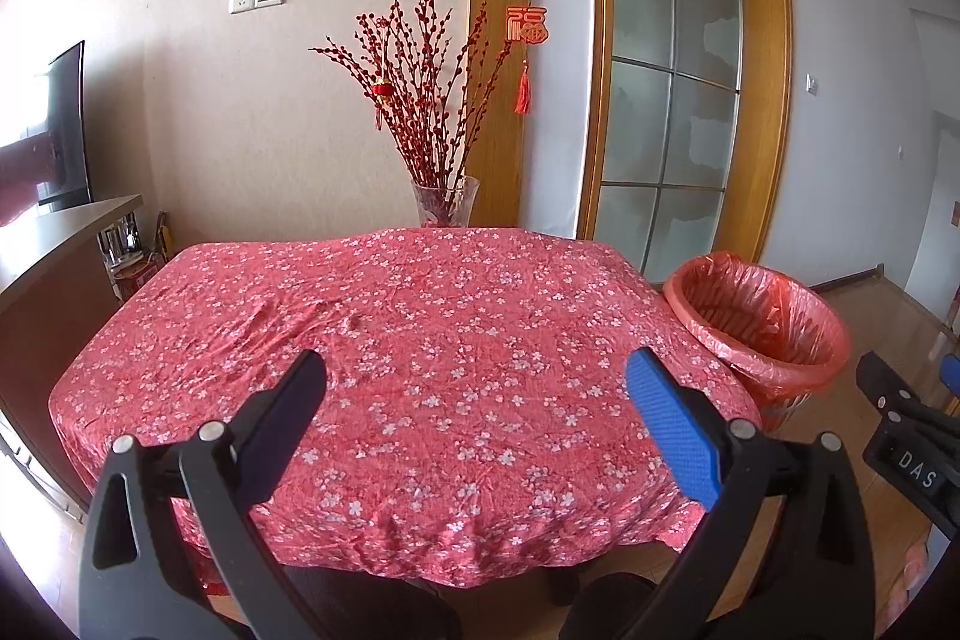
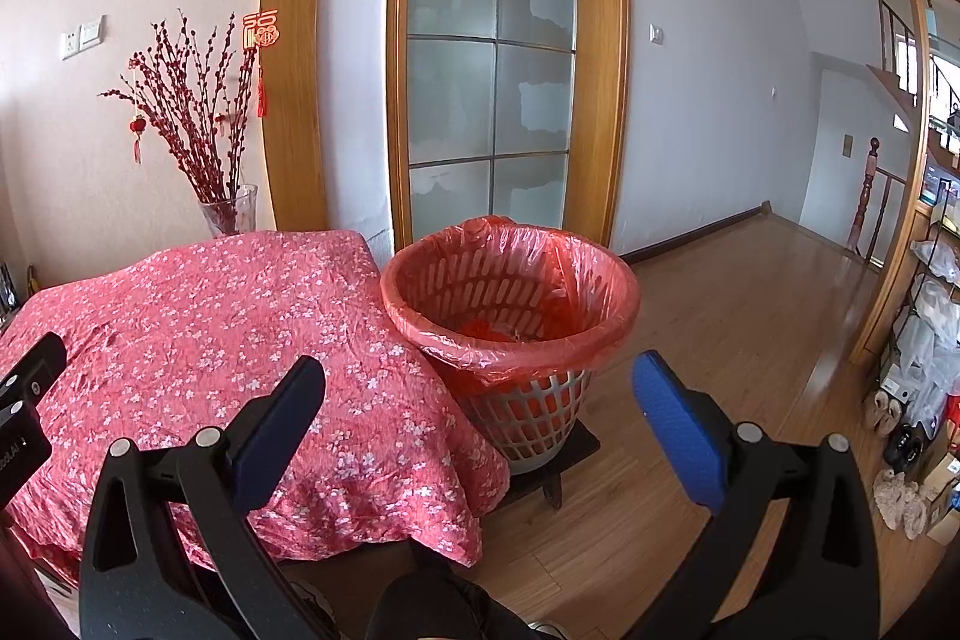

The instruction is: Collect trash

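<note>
From the left wrist, a wrinkled pink floral cloth is covering the counter [image 1: 420, 340], a glass vase of red branches [image 1: 445, 202] standing behind; the left gripper [image 1: 477, 388] is hovering, fingers wide apart, empty. From the right wrist, the slatted plastic basket with red liner [image 2: 510, 316] is sitting beside the counter on a dark stool [image 2: 579, 445]; the right gripper [image 2: 480, 388] is gaping, holding nothing.

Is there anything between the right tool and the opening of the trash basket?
Nothing visible. The right tool is open and empty, and the trash basket with its red liner stands just ahead, beside the table, its mouth uncovered.
</note>
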Motion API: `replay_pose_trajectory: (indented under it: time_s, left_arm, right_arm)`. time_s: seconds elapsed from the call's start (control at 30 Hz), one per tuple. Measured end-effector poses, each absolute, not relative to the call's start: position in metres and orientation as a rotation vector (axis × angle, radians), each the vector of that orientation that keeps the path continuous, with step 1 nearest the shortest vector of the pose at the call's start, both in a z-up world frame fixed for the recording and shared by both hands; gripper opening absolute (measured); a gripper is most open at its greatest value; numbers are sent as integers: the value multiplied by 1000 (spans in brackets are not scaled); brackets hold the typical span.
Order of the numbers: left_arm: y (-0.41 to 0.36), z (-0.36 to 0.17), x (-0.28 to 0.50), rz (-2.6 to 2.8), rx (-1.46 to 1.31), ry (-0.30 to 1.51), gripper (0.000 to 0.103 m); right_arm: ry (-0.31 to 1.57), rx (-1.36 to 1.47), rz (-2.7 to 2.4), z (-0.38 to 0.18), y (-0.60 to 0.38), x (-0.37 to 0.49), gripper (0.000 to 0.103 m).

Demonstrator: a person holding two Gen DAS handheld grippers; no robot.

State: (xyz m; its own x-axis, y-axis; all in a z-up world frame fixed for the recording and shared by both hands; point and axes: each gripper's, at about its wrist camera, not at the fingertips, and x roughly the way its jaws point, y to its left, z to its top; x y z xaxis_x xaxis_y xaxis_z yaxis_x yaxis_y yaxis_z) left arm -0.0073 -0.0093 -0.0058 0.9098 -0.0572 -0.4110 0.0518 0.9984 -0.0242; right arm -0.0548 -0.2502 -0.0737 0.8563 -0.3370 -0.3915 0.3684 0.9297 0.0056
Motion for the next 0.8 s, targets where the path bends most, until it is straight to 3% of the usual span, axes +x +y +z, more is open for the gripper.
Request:
replay_pose_trajectory:
  time_s: [0.8]
  left_arm:
    - [-10, -5, -9, -53, -16, 417, 98]
  right_arm:
    - [401, 81, -367, -75, -250, -54, 101]
